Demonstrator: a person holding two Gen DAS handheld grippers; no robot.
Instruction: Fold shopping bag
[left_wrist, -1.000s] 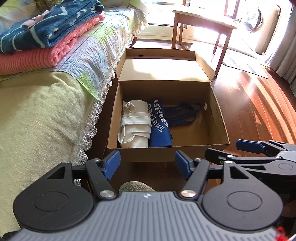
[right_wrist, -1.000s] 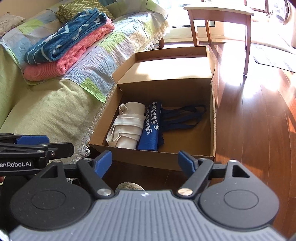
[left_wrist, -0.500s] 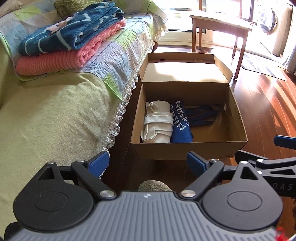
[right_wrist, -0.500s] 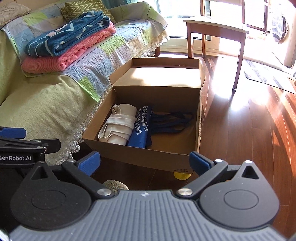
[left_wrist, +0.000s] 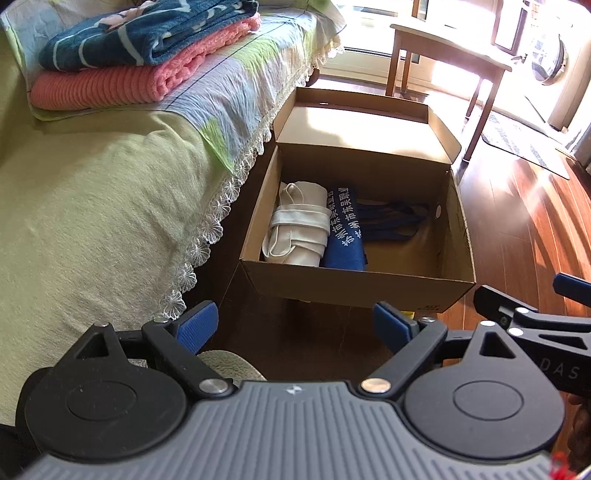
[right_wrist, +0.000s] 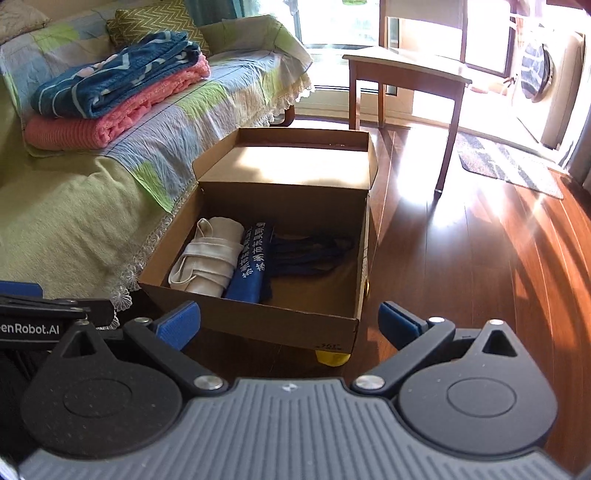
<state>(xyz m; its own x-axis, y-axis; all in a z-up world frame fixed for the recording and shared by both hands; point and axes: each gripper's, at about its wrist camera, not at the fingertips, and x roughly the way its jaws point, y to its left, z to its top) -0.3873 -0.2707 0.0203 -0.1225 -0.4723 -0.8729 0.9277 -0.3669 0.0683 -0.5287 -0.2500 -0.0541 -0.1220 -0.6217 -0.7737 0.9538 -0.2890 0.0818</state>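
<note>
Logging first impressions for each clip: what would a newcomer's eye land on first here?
The open cardboard box on the wooden floor beside the bed, holding a folded cream bag with a folded blue printed bag right of it. Then the blue and pink blankets stacked on the bed. Both grippers, left and right, are open and empty.

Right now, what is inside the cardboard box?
In the cardboard box, a rolled white bag lies beside a folded blue bag with its dark straps. Anything beneath them is hidden.

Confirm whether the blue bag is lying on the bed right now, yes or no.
No, the blue bag lies folded inside the open cardboard box on the floor, next to the white bag, not on the bed.
</note>
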